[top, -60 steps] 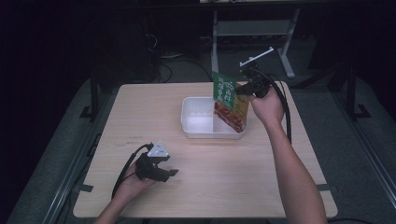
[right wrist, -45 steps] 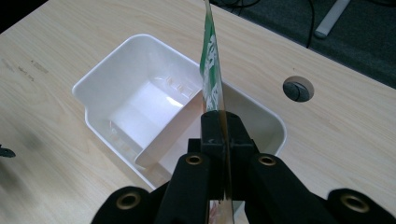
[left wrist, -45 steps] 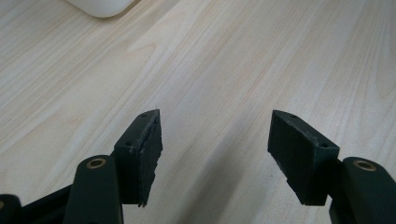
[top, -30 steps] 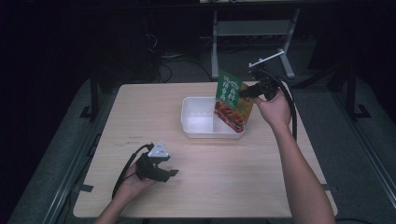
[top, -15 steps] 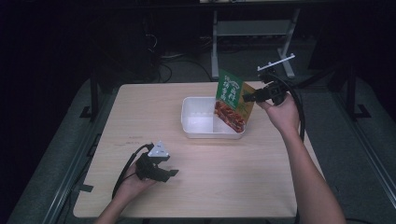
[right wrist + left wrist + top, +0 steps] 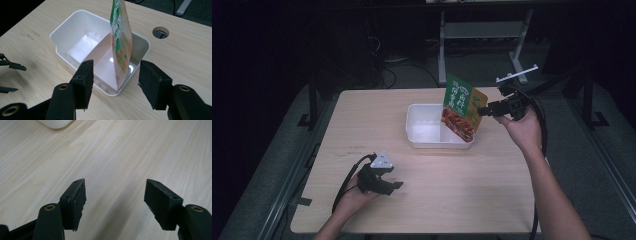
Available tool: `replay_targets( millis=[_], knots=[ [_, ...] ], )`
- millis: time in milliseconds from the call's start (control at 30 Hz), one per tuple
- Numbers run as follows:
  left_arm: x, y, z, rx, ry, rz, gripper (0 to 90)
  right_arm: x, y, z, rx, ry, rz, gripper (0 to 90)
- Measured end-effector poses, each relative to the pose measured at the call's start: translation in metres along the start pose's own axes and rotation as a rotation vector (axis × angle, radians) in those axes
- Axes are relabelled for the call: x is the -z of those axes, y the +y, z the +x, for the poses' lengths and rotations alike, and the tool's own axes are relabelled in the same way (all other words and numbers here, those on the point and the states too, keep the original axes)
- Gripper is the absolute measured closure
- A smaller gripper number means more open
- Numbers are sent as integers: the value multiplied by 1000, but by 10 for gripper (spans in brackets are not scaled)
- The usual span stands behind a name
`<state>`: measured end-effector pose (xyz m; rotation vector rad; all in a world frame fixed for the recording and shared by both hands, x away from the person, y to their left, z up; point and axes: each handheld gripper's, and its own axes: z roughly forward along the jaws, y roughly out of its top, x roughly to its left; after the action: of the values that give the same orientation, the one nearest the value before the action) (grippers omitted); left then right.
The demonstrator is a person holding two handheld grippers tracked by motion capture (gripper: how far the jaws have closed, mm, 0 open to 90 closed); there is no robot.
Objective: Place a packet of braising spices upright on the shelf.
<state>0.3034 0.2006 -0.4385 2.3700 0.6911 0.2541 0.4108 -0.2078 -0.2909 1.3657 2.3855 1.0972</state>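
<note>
Leaning on the tub [image 6: 422,135] rim, pouch [image 6: 463,107] clears the right claw [image 6: 484,111]

From above, the print on the green and orange pouch [image 6: 461,108] is too small to read, and its foot is hidden behind the wall of the white tub [image 6: 422,140]. In the right gripper view the pouch's top runs off the upper edge, and the left gripper [image 6: 10,77] shows just as jaw tips at the left border. In the left gripper view, just a rounded corner of the tub [image 6: 55,123] pokes in at the top. The floor around the table [image 6: 362,115] is too dark to make out
</note>
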Motion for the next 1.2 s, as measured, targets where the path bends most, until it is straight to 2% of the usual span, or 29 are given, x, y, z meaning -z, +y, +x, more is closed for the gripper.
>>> replay_targets(
  millis=[667,1200],
  knots=[
    [0,0,-1,1,0,0,336,5,-37,-9,-26,39,5,442],
    [1,0,-1,5,1,-5,335,1,-66,-14,-57,75,10,437]
  ],
)
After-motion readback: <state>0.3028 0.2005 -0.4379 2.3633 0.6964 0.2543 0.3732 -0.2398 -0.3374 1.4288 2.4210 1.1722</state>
